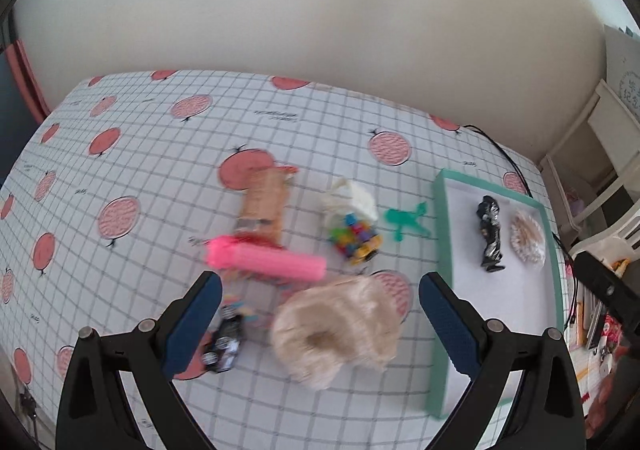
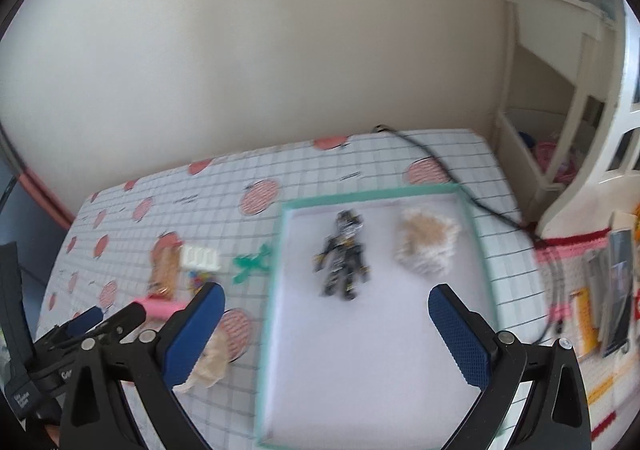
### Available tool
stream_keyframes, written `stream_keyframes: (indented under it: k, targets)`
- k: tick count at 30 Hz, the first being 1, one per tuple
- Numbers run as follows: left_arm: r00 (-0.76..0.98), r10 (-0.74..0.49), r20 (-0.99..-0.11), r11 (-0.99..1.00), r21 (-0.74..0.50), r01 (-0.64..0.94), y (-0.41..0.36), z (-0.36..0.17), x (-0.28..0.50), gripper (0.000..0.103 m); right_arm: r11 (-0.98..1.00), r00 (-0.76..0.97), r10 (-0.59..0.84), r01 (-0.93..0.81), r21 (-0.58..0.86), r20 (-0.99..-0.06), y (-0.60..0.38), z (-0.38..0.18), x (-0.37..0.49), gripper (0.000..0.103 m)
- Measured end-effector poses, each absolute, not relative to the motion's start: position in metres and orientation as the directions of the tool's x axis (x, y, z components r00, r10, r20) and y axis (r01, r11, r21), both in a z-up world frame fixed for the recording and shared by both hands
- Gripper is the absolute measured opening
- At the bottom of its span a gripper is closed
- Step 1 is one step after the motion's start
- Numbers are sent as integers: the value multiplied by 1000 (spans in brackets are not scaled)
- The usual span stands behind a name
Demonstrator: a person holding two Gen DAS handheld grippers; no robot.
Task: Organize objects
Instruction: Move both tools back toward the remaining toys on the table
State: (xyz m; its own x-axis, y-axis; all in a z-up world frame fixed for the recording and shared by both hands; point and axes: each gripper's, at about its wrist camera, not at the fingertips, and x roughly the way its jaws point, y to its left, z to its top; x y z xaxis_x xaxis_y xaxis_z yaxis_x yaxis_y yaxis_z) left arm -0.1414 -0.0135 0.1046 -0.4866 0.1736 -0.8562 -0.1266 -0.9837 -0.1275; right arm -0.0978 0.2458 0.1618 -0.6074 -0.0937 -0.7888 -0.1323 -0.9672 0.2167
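Scrunchie, cream and fluffy, lies flat on the checked desk squarely between the left fingers, a little ahead of their tips and nearer the right-hand pad than the left-hand one. Being a soft ring, it has no long axis to line up with, so the approach angle matters little. The left gripper is spread wide and holds nothing; it looks the nearer of the two to this piece.

Just inside its left-hand pad sits a small black toy car, and just ahead of the fingers a pink tube lies crosswise, so a straight descent risks catching either one.

Beyond the right-hand pad stands the green tray, which already holds a dark figure and another cream scrunchie.

Over that tray hovers the right gripper, equally wide apart and empty, with the figure straight ahead of its fingers. The likely next move is the left one closing on the scrunchie, then carrying it rightward.
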Motion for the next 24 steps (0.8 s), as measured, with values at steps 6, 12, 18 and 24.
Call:
stream_keyframes:
  k: [6, 12, 18, 24]
  targets:
    - [-457, 124, -881, -991, -86, -103, -53, 99, -137, 99, -964, -553, -151, -102, 246, -820, 207, 148, -93, 103]
    - [-437, 147, -888, -989, -128, -72, -93, 99, -136, 99, -964, -494, -192, -69, 258, -848, 166, 140, -100, 103]
    - [-373, 152, -915, -988, -132, -79, -112, 82, -141, 99, -965, -448, -212, -47, 259, -869, 132, 131, -108, 103]
    - [-297, 161, -941, -985, -137, -101, -108, 57, -141, 99, -970, -406, -188, -64, 233, -894, 122, 112, -116, 101]
